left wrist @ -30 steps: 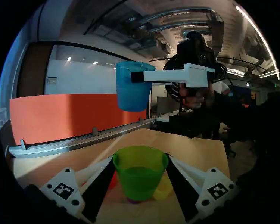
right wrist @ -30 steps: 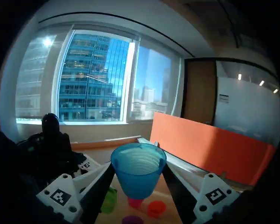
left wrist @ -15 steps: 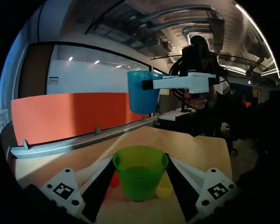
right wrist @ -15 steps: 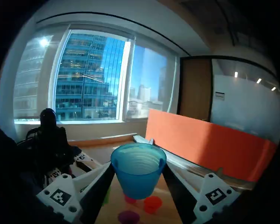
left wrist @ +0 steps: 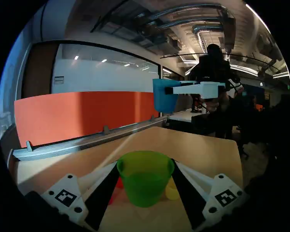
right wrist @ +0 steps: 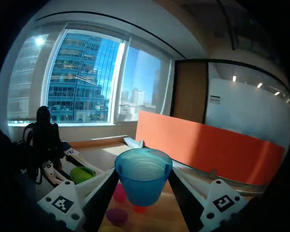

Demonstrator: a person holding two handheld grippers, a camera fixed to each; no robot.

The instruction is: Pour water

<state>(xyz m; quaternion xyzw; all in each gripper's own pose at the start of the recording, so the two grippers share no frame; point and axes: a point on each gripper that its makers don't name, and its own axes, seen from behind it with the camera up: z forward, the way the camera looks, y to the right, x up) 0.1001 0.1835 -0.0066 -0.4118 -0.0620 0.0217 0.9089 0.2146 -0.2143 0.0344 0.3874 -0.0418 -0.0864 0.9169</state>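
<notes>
Blue cup [left wrist: 162, 98] farther from green cup [left wrist: 145, 179], in right gripper [right wrist: 143, 173]

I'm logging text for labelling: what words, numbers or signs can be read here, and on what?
Small sign on the white wall: too small to read.
Square markers flanking the green cup: black-and-white patterns, no words.
On the green cup and blue cup: no print visible.

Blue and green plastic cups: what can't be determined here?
- Blue plastic cup, right gripper view: water level unreadable in tinted interior.
- Green plastic cup, left gripper view: fill line uncertain through translucent wall.
- Small coloured pieces, right gripper view: partly hidden behind blue cup; count unclear.
</notes>
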